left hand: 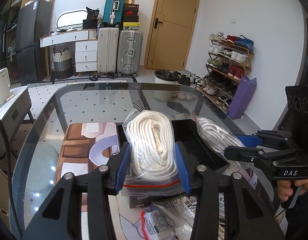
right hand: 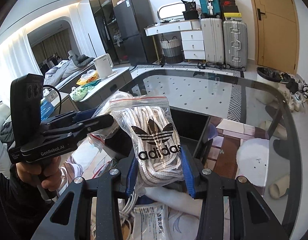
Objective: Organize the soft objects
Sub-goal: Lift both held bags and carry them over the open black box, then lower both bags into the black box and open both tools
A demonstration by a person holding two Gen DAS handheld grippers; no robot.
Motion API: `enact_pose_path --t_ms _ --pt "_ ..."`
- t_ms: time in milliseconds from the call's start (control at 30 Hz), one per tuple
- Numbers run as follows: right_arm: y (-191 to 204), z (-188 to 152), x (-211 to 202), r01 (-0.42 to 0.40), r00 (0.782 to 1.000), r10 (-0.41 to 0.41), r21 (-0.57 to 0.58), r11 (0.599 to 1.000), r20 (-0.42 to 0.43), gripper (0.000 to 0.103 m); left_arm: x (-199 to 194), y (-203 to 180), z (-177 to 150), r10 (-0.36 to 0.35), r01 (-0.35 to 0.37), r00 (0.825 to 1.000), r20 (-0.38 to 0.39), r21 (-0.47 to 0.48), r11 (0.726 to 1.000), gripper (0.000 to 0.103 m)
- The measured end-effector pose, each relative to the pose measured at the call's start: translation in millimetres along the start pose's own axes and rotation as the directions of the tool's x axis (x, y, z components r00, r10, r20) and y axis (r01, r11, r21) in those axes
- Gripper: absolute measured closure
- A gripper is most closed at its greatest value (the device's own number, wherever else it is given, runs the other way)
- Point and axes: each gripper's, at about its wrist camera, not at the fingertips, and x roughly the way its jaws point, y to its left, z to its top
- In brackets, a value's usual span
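A glass counter (left hand: 78, 104) fills a living room, with suitcases at 12 o'clock. The left gripper (left hand: 152, 166) has its jaws closed on a zip bag of white laces (left hand: 152, 140). The right gripper (right hand: 160, 170) clamps the logo-printed bag of laces (right hand: 154, 138). Both bags are held above the black box (right hand: 194, 126), probably for dropping in.

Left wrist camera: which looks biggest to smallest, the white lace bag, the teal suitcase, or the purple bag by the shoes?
1. white lace bag, biggest, but it sits right by the camera in the left gripper, so this is unsure.
2. teal suitcase and purple bag look about alike.
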Motion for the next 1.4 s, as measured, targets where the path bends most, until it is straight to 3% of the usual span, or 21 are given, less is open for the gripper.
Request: enact_pose_path --t_ms 433,600,667,733,800,867,933,1000,1400 --pt "-3.3 13.5 29.9 -0.002 0.999 0.0 -0.047 0.999 -0.04 0.062 15.2 6.0 4.0 0.026 -0.026 1.0 -0.012 0.012 1.0 0.06" --pt "-5.6 11.6 28.7 0.012 1.0 -0.013 -0.039 0.999 -0.024 0.051 12.4 6.6 3.4 0.032 -0.032 0.999 -0.013 0.015 0.999 0.058" --pt "-5.4 7.7 23.8 0.024 1.0 -0.025 -0.041 0.999 -0.016 0.049 7.7 4.7 1.6 0.028 -0.028 1.0 -0.007 0.027 0.999 0.048" --pt "-5.5 3.0 17.6 0.04 0.999 -0.041 -0.035 0.999 -0.003 0.033 2.2 2.9 -0.8 0.03 -0.03 1.0 0.002 0.039 0.999 0.038" --pt "-6.6 -2.1 9.2 0.049 0.999 -0.048 -0.024 0.999 0.021 0.024 -1.9 0.7 -2.5 0.033 -0.033 0.999 0.008 0.054 0.998 0.036" --pt "-7.8 -8.2 -0.4 0.059 0.997 -0.059 -0.003 0.998 0.04 0.018 -5.0 -2.3 -4.2 0.041 -0.041 0.999 0.01 0.063 0.997 0.017" --pt "-6.9 -13.2 -7.7 0.073 0.996 -0.073 0.006 0.997 0.059 0.008 -10.7 -5.7 -8.1 0.05 -0.052 0.998 0.027 0.072 0.996 0.005" --pt "-5.1 -20.7 -16.2 0.08 0.993 -0.081 0.018 0.997 0.081 0.001 -15.7 -7.6 -10.9 0.053 -0.056 0.998 0.04 0.079 0.995 0.002" --pt "13.8 -54.4 -32.0 0.137 0.988 -0.137 0.008 0.991 0.067 0.001 -32.9 -9.3 -27.9 0.06 -0.064 0.997 0.048 0.085 0.994 0.0"
